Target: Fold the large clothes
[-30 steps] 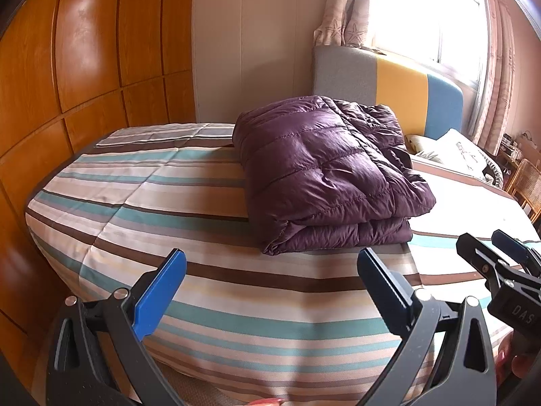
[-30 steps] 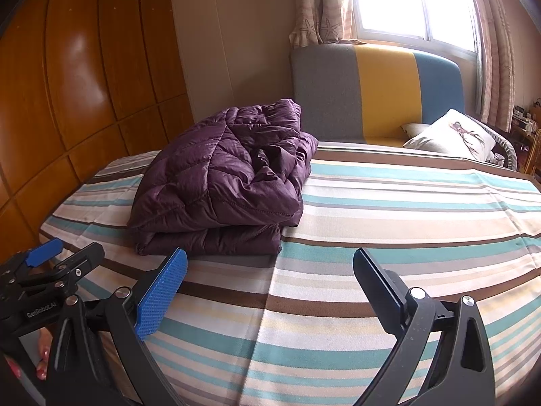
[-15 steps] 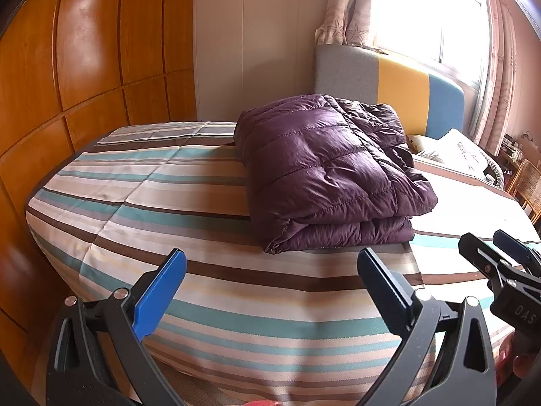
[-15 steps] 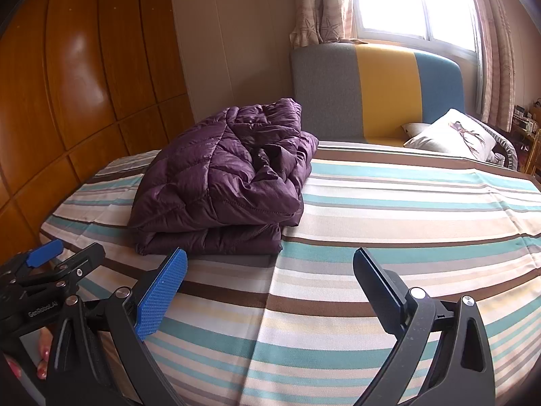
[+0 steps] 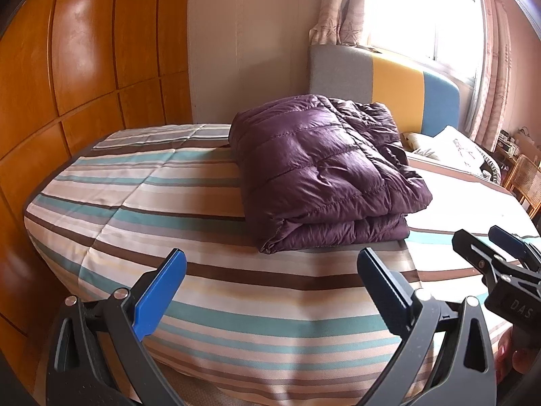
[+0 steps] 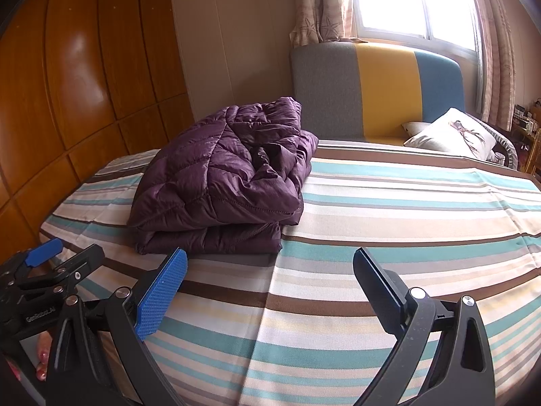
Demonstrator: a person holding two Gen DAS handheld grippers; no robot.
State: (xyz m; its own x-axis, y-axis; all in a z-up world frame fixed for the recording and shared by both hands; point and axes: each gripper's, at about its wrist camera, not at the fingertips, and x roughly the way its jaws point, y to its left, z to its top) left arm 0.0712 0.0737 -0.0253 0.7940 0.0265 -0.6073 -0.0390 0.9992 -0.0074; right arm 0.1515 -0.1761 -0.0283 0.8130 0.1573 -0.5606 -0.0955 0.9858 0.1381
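Observation:
A purple quilted down jacket (image 5: 321,169) lies folded in a thick stack on the striped bed cover (image 5: 135,203); it also shows in the right wrist view (image 6: 223,182). My left gripper (image 5: 270,284) is open and empty, held back from the bed's near edge, short of the jacket. My right gripper (image 6: 270,284) is open and empty, to the right of the jacket's near edge. The right gripper (image 5: 500,257) shows at the left wrist view's right edge, and the left gripper (image 6: 54,264) at the right wrist view's left edge.
A wooden wardrobe wall (image 5: 67,67) runs along the left. A grey, yellow and blue headboard (image 6: 378,91) stands at the far end, with a white pillow (image 6: 453,135) beside it. A bright window with curtains (image 6: 405,0) is behind. A wicker chair (image 5: 524,179) stands far right.
The left wrist view has shifted slightly, so the jacket sits a little higher in it. The jacket and the right gripper have not visibly moved. Both grippers stay open.

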